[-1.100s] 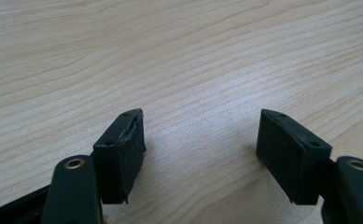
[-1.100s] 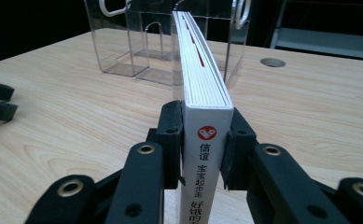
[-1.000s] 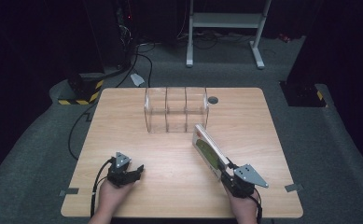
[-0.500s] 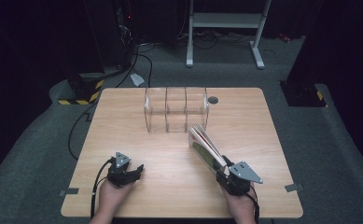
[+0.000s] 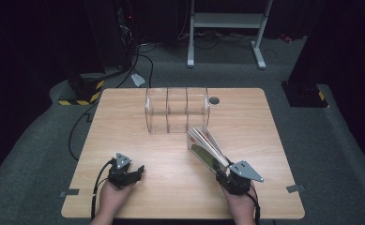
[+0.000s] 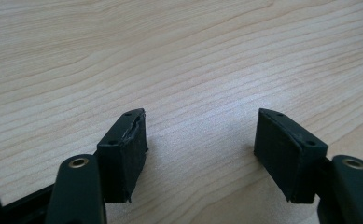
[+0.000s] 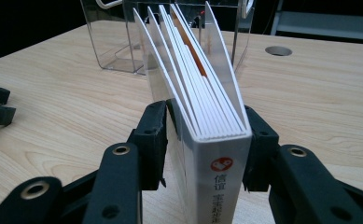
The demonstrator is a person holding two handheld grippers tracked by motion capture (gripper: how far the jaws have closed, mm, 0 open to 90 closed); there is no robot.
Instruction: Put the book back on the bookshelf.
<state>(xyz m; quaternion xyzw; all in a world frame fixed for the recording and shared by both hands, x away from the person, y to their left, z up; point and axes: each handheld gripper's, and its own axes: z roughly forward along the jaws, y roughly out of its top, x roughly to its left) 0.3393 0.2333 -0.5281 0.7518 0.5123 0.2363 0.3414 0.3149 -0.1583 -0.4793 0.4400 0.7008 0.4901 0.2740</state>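
Where right tongs [image 7: 202,149] grip, book [image 7: 193,93] covers hide.

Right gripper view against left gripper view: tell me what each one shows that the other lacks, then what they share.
Right gripper view alone: a white book standing spine-first between the right hand-held gripper jaws, its pages fanned, with a clear plastic organizer and a round table hole behind. Left gripper view alone: the left hand-held gripper, jaws apart with nothing between them. Both: the light wooden table.

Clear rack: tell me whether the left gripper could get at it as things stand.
Probably yes. The left gripper is open and empty, and bare table lies between it and the rack; the book stands off to the side.
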